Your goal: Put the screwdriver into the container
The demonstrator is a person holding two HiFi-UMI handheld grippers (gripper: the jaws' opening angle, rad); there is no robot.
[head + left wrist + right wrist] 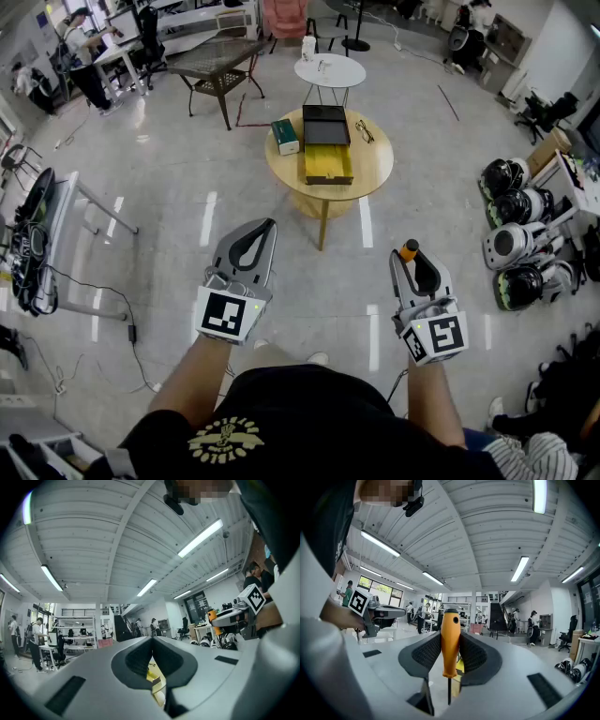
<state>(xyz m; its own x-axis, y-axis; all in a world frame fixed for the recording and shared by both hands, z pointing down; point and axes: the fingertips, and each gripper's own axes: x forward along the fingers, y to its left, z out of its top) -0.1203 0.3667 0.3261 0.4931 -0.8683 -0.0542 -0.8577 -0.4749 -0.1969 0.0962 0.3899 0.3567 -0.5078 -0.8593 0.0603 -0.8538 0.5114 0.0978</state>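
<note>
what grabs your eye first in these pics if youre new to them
The orange-handled screwdriver stands handle up, clamped between the jaws of the right gripper. Ahead, on the round wooden table, lies a yellow open container. The left gripper is shut with nothing in it.

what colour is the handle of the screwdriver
Orange. The screwdriver handle shows best in the right gripper view.
</note>
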